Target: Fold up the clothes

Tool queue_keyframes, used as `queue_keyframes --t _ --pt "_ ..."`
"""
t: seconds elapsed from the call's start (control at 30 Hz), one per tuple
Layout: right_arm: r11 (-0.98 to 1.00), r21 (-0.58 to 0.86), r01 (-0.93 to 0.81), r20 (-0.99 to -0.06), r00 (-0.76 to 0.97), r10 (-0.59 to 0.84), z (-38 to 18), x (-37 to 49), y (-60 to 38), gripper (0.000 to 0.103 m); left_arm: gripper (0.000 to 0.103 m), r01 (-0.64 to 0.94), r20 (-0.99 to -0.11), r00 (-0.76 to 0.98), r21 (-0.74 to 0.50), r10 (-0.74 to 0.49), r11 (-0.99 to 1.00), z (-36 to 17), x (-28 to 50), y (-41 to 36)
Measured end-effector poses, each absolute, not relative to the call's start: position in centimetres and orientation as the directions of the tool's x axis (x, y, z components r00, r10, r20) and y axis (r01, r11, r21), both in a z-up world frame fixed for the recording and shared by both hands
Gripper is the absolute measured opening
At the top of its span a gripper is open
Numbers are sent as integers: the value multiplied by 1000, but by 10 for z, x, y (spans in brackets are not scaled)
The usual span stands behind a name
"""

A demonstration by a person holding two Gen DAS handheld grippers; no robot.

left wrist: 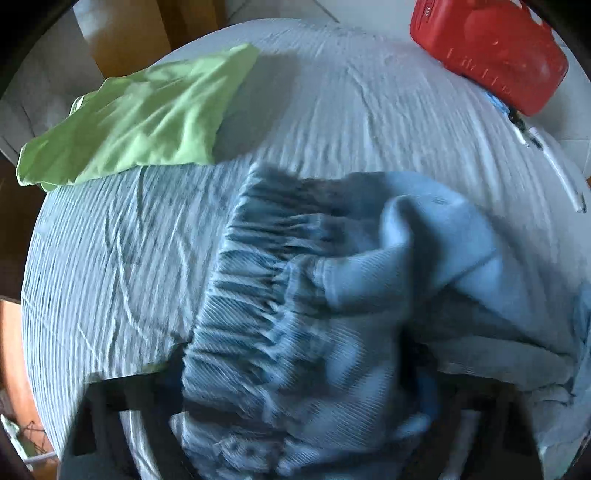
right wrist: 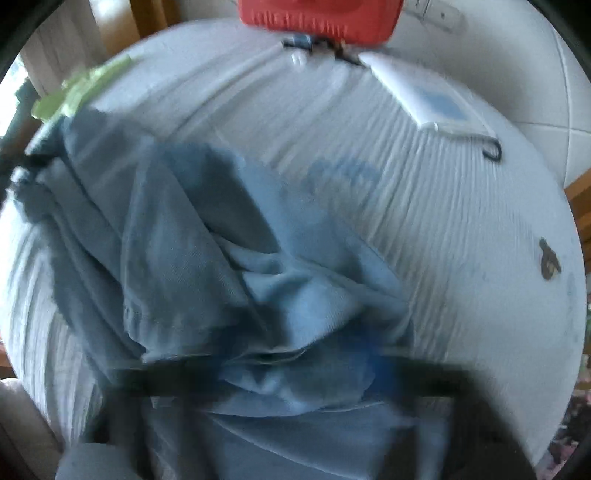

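Observation:
A light blue garment (left wrist: 295,332) with a gathered elastic waistband (left wrist: 255,266) hangs bunched over my left gripper (left wrist: 295,417), which is shut on it; the cloth hides the fingertips. The same blue garment (right wrist: 236,258) drapes over my right gripper (right wrist: 291,373), which is shut on a bunched fold of it. Both views are blurred by motion. A folded light green garment (left wrist: 136,118) lies at the far left of the bed; it also shows in the right wrist view (right wrist: 81,88).
The bed has a pale ribbed sheet (left wrist: 351,122). A red case (left wrist: 491,51) sits at the far right corner, also seen in the right wrist view (right wrist: 317,14). A white flat device (right wrist: 432,99) and cables (left wrist: 554,170) lie near it. A small dark object (right wrist: 548,258) lies on the sheet.

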State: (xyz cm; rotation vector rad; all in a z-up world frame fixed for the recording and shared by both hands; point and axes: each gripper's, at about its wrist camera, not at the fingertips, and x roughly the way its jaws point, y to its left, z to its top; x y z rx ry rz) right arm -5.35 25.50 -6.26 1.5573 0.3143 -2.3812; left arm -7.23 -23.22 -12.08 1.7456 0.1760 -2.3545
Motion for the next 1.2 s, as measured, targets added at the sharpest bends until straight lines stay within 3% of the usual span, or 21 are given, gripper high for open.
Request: queue_keyframes --t 0.03,0.17,0.3,0.4,0.5,0.57,0.63,0.7,0.93,1.0,1.1,1.2 --pt "-938 -35 345 -917 -384 -107 -64 -54 257 15 51 227 -948 -298 42 -111 -973 -110 -71 -224" --pt "-967 -55 248 -865 -496 -78 -29 -51 306 14 48 193 -893 -410 116 -187 -974 -57 -63 -185" --pt "-999 -6 -42 -794 -607 30 32 -45 438 14 48 173 -842 -512 91 -168 -981 -7 -70 -156" --pt "-949 71 -307 -787 -602 136 44 -31 554 14 49 178 -820 -543 99 -181 -979 8 -85 -141" --pt "-891 94 -445 -828 -532 178 21 -29 627 14 60 186 -847 -500 98 -180 -978 -6 -115 -140" --pt "-881 111 -459 -845 -511 160 2 -25 636 22 86 215 -855 -485 88 -185 -973 -9 -125 -142" --pt "-871 128 -474 -860 -490 140 -17 -21 644 54 91 217 -839 -523 35 -147 -975 4 -119 -143" --pt "-863 143 -484 -873 -473 121 -34 -17 650 68 91 215 -833 -538 17 -133 -976 14 -118 -146" --pt "-822 141 -552 -882 -447 149 -53 -4 662 83 92 208 -894 -396 134 -209 -969 -33 -149 -166" --pt "-823 161 -545 -882 -454 128 -53 -3 662 86 92 206 -907 -367 137 -206 -969 -52 -157 -172" --pt "-843 162 -513 -879 -464 114 -51 -11 659 101 92 203 -924 -328 136 -198 -970 -80 -169 -180" --pt "-870 169 -464 -886 -457 71 -55 -28 648 103 92 183 -934 -305 133 -185 -974 -100 -177 -179"
